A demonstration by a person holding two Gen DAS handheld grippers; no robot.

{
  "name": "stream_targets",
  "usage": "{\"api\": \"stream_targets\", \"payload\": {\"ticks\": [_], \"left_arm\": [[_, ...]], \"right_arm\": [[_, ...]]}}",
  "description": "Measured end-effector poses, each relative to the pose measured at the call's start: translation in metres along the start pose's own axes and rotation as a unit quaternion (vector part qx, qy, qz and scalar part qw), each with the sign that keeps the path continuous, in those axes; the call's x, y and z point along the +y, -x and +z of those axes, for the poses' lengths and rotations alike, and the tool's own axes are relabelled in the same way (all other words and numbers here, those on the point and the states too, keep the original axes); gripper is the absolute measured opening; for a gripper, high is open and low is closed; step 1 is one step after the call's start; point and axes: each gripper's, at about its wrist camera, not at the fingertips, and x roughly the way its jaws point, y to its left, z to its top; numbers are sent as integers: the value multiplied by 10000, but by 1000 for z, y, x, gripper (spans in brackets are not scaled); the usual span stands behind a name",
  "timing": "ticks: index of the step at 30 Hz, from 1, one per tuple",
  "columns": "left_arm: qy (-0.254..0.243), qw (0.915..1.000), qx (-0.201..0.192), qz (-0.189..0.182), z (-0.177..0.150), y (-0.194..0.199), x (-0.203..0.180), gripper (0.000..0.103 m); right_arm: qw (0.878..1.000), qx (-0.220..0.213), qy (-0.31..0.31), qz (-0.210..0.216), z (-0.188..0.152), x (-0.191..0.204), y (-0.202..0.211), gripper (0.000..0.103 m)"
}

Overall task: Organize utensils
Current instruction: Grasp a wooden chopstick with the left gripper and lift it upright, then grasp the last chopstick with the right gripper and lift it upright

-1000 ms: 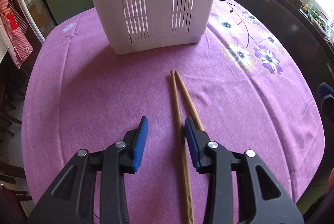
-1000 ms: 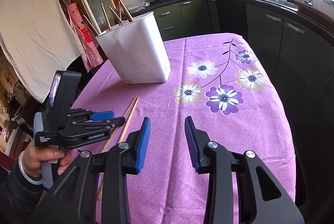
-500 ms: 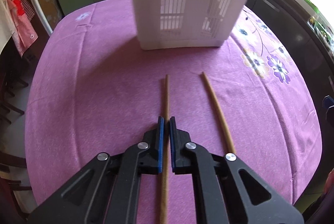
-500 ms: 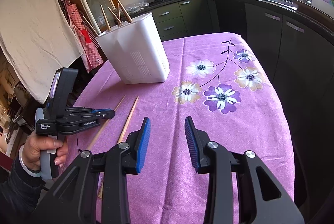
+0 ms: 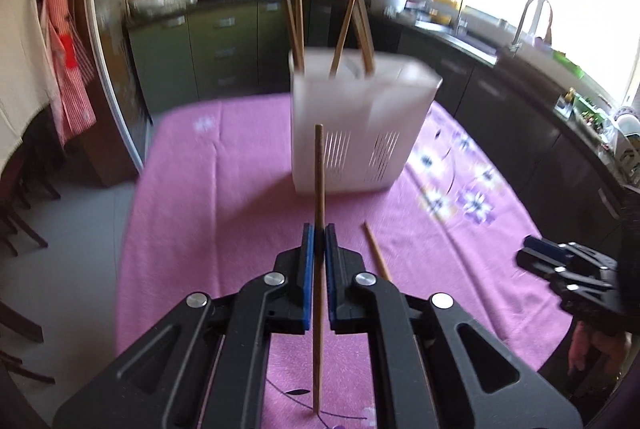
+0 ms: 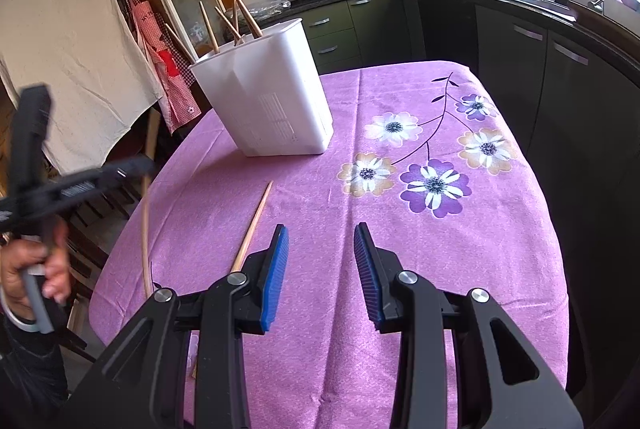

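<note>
My left gripper is shut on a wooden chopstick, held off the table and pointing toward the white slotted utensil holder. In the right wrist view that gripper appears blurred at the left with the chopstick hanging from it. A second chopstick lies on the purple floral tablecloth, also visible in the left wrist view. Several chopsticks stand in the holder. My right gripper is open over the cloth with nothing between its fingers.
The round table's edge drops off at the left toward chairs. Dark kitchen cabinets and a counter with a sink run along the right. A cloth and apron hang behind the holder. A hand grips the left tool.
The left gripper closed on one chopstick of the pair and lifted it off the table, tilting upward. The other chopstick stayed on the cloth. The right gripper held still.
</note>
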Motion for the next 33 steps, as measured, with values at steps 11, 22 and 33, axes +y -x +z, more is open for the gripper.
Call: {"api": "stream_targets", "payload": {"ticks": [11, 22, 33], "left_arm": [[-158, 9984, -511, 190, -3, 49, 1, 5], [-139, 9985, -520, 137, -8, 51, 11, 5], [-200, 9983, -543, 78, -8, 50, 10, 5]], "right_arm": [[9991, 340, 220, 113, 3, 18, -29, 40], [9854, 1493, 820, -39, 17, 65, -126, 43], [9746, 1709, 1331, -572, 28, 103, -164, 42]]}}
